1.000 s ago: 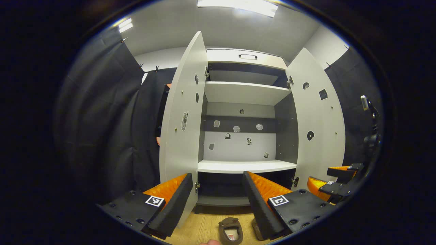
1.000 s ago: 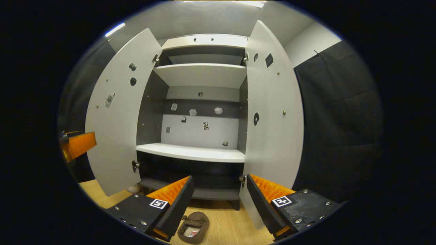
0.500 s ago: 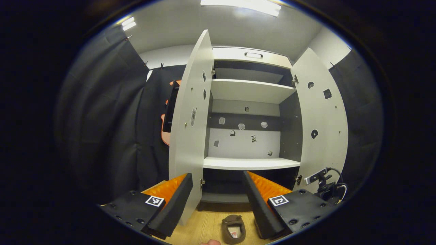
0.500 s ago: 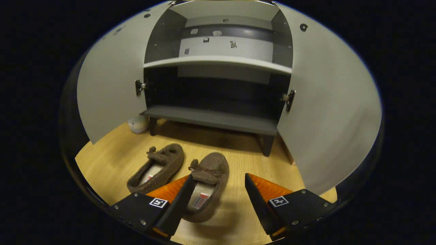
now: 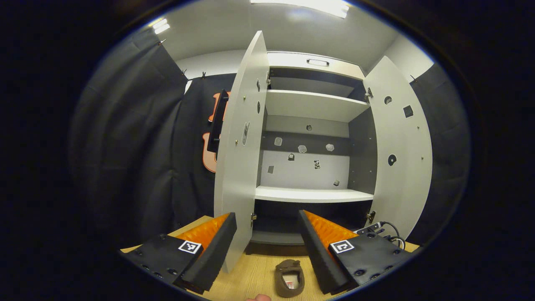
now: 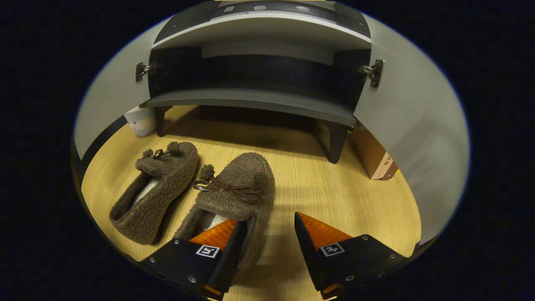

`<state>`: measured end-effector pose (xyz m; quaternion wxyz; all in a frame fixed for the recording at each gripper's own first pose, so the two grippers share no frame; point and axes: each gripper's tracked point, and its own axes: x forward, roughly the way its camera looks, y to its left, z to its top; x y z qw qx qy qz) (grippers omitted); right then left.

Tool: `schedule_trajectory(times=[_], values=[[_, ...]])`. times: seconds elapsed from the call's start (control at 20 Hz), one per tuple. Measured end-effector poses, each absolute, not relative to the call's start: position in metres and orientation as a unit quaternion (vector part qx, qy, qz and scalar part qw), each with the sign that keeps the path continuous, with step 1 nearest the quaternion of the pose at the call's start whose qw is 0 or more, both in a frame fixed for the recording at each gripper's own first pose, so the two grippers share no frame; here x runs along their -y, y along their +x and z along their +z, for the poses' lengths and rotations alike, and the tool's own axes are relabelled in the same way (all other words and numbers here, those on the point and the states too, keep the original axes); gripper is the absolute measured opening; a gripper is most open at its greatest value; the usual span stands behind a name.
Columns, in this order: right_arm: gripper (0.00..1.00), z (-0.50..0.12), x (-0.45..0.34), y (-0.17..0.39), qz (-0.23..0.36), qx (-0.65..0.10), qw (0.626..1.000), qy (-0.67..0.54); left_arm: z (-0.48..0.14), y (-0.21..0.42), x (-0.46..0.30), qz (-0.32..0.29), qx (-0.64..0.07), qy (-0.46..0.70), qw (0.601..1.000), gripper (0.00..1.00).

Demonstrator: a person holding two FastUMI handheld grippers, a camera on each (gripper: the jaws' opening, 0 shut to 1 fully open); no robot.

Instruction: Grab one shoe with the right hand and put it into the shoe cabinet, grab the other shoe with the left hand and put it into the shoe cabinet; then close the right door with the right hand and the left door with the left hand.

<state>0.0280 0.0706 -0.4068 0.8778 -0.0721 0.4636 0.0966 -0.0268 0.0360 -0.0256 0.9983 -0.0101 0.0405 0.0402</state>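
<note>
Dropped lower since a moment earlier: right gripper (image 6: 267, 234), spread wide, straddling the near shoe (image 6: 238, 188). Left gripper (image 5: 267, 238) likewise parted, empty. Both shoes lay on floor (image 6: 334, 188); cabinet (image 5: 313, 194) doors open.

Right gripper view: heel of near shoe (image 6: 234, 196) hidden behind right claw (image 6: 267, 246) finger. Cabinet (image 6: 259, 100) top cut off by upper edge. Small white object (image 6: 140, 121) behind left door, unidentifiable. Left gripper view: shoe (image 5: 289, 278) partly cut at bottom edge; stickers (image 5: 303, 148) on back panel too small to identify.
</note>
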Motion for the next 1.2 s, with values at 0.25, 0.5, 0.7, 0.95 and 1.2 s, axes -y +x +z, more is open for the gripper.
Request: schedule_trajectory(times=[0.25, 0.5, 0.7, 0.95, 1.2], values=[[0.22, -0.41, -0.077, 0.038, 0.126, -0.442, 0.885, -0.081, -0.025, -0.029, -0.041, 0.048, -0.043, -0.005, 0.998, 0.96], [0.01, -0.374, -0.08, 0.041, 0.115, -0.398, 0.909, -0.053, -0.023, -0.029, -0.039, 0.043, -0.04, 0.002, 0.998, 0.96], [0.01, -0.281, -0.074, 0.045, 0.107, -0.328, 0.938, -0.026, -0.03, -0.026, -0.031, 0.029, -0.043, -0.009, 0.999, 0.96], [0.01, -0.144, -0.086, 0.087, 0.105, -0.176, 0.978, -0.039, -0.038, -0.018, -0.019, 0.004, -0.048, -0.027, 0.998, 0.96], [0.01, -0.034, -0.099, 0.186, 0.092, -0.109, 0.989, -0.034, -0.049, -0.019, -0.02, -0.012, -0.056, -0.043, 0.997, 0.96]])
